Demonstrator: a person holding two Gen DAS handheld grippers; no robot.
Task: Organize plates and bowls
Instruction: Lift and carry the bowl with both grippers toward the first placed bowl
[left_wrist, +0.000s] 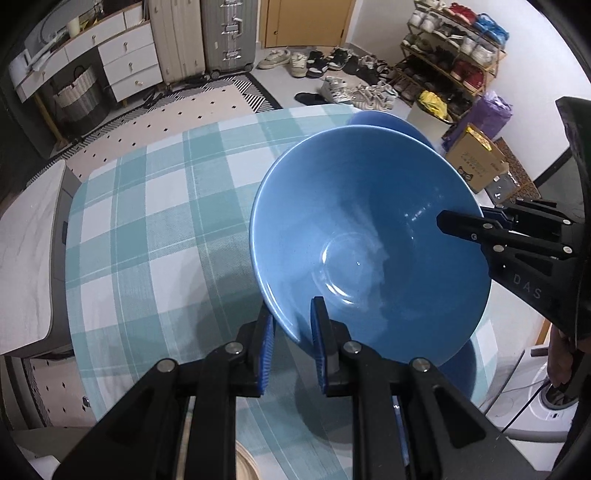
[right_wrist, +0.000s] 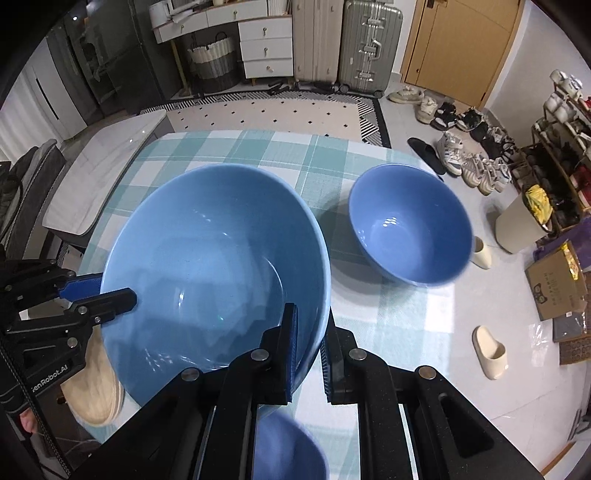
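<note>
Both the left gripper (left_wrist: 291, 347) and right gripper (right_wrist: 308, 354) are clamped on opposite rims of the large glossy blue ceramic bowl (right_wrist: 214, 266), mid-frame above the checked tablecloth (right_wrist: 258, 151); keep it level, lowering squarely into the smaller blue bowl (right_wrist: 410, 225) at right.

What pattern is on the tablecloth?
A teal-and-white plaid check on the tablecloth, clearest in the left wrist view.

We note a table (right_wrist: 258, 155) under a teal-and-white checked cloth (right_wrist: 388, 321), a smaller blue bowl (right_wrist: 410, 225) resting on that cloth toward its far right corner, another blue dish (right_wrist: 288, 446), blurred, at the near edge
</note>
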